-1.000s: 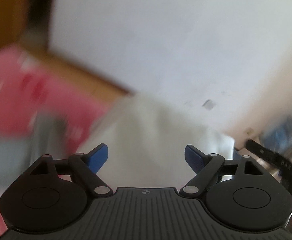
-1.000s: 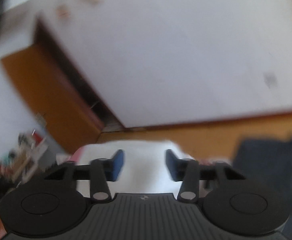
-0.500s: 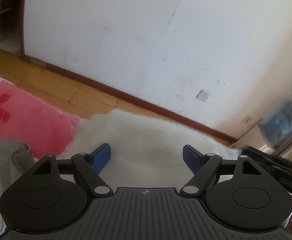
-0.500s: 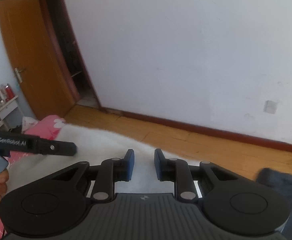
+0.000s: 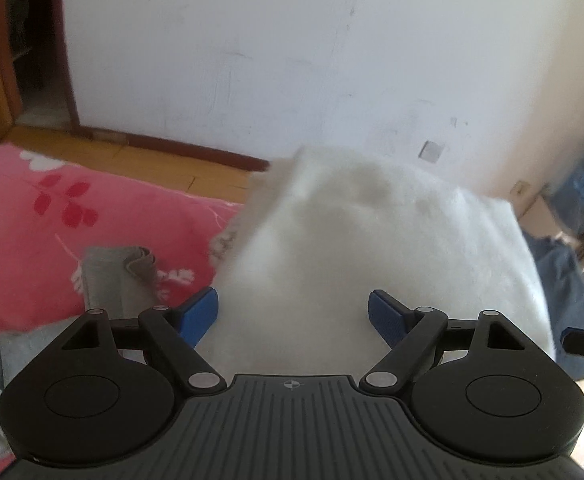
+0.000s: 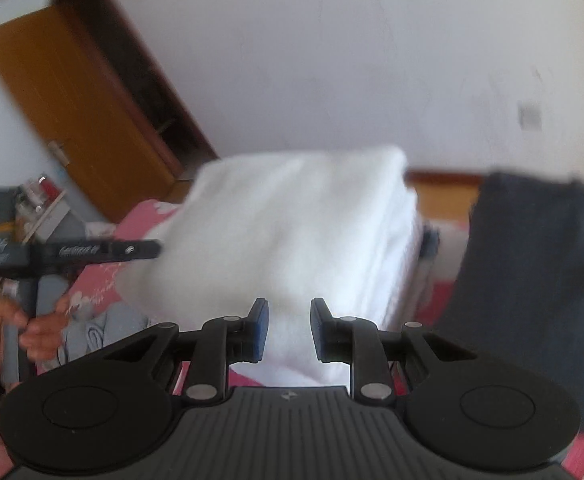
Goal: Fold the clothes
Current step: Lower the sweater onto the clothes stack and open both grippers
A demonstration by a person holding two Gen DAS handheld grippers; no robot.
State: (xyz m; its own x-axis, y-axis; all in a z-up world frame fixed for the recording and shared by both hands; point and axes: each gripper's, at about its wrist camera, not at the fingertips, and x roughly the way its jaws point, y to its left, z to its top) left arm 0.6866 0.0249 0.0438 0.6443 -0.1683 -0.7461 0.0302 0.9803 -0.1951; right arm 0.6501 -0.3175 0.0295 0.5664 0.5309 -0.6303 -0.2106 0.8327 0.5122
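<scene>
Presently: folded white blanket [image 6: 292, 236] on a pink floral bedspread [image 5: 91, 216].

Left gripper [image 5: 294, 314] stands wide open, nothing pressed between its blue pads, white pile just ahead. Right gripper [image 6: 287, 328] is nearly closed after narrowing a moment ago, a small gap left, blanket behind it; whether cloth is pinched is unclear. Grey garment [image 5: 111, 280] lies left, dark garment [image 6: 532, 280] right. A hand [image 6: 15, 332] holds the left tool.
</scene>
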